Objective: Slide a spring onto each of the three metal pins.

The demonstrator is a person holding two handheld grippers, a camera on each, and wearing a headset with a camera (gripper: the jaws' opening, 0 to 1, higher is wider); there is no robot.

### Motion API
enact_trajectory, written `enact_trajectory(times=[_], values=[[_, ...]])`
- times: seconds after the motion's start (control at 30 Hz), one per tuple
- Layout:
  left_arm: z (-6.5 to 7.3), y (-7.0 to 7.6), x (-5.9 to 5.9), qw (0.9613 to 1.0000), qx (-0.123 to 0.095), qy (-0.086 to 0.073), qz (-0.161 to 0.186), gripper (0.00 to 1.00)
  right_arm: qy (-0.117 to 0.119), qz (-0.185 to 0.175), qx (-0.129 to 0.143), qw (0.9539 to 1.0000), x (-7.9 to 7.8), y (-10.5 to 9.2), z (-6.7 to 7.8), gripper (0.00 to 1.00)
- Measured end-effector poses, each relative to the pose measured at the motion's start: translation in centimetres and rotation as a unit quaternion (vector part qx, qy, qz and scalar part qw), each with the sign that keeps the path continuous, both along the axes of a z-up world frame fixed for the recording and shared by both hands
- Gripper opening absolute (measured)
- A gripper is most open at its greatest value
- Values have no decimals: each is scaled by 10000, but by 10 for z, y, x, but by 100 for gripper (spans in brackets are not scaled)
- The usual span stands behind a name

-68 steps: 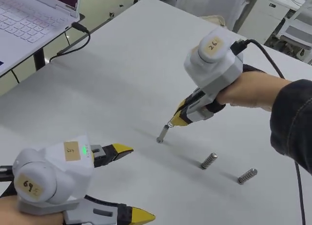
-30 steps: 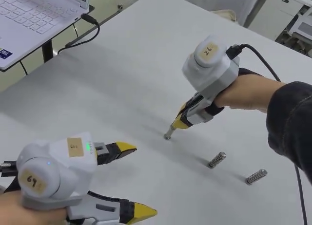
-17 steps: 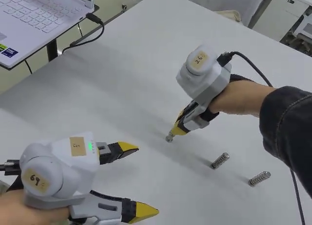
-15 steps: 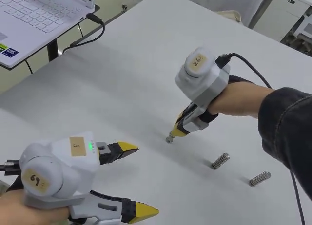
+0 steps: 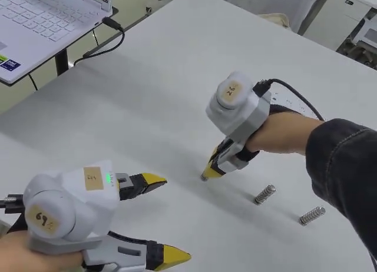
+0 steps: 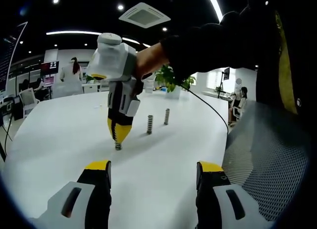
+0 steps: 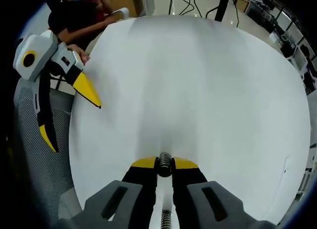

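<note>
the right gripper (image 5: pixel 207 173) points steeply down at the middle of the white desk (image 5: pixel 165 89), its yellow tips pinched on a spring (image 5: pixel 204 177) whose lower end meets the desk top. in the right gripper view the jaws of the right gripper (image 7: pixel 164 164) are closed on either side of the coiled spring (image 7: pixel 165 164); whether a pin is inside it i cannot tell. just to the right, two more springs (image 5: pixel 265 194) (image 5: pixel 311 215) sit apart from each other on the desk, and in the left gripper view they stand upright (image 6: pixel 149 124) (image 6: pixel 167 116) beyond the right gripper (image 6: pixel 118 135).

the left gripper (image 5: pixel 171 219) hangs at the near left with its jaws spread wide and nothing between them, well apart from the spring. in its own view the left gripper (image 6: pixel 154 167) frames the held spring (image 6: pixel 118 145) across bare desk.

there is plenty of free white surface to the far side and left of the work. the desk's left edge runs diagonally past a laptop (image 5: pixel 41 19) on a separate stand, with a black cable (image 5: pixel 100 45) trailing by that edge.

compared with two seconds ago, the right gripper has sunk closer to the desk, and less of the spring shows below its tips. the left gripper has kept its place and its wide opening, and the two loose springs have not moved.
</note>
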State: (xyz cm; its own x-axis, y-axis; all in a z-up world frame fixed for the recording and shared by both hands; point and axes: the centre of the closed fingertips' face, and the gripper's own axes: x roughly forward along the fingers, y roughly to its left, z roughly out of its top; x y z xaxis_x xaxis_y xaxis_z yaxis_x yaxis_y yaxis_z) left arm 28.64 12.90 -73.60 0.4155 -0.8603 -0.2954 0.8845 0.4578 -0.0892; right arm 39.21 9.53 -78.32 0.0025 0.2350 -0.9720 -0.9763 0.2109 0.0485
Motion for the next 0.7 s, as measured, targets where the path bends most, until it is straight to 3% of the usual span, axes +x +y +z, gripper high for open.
enact_trajectory(times=[0.7], values=[[-1,0,1,10000,5,22,-6,65,-52,66,117,9999,0,1,0,13]])
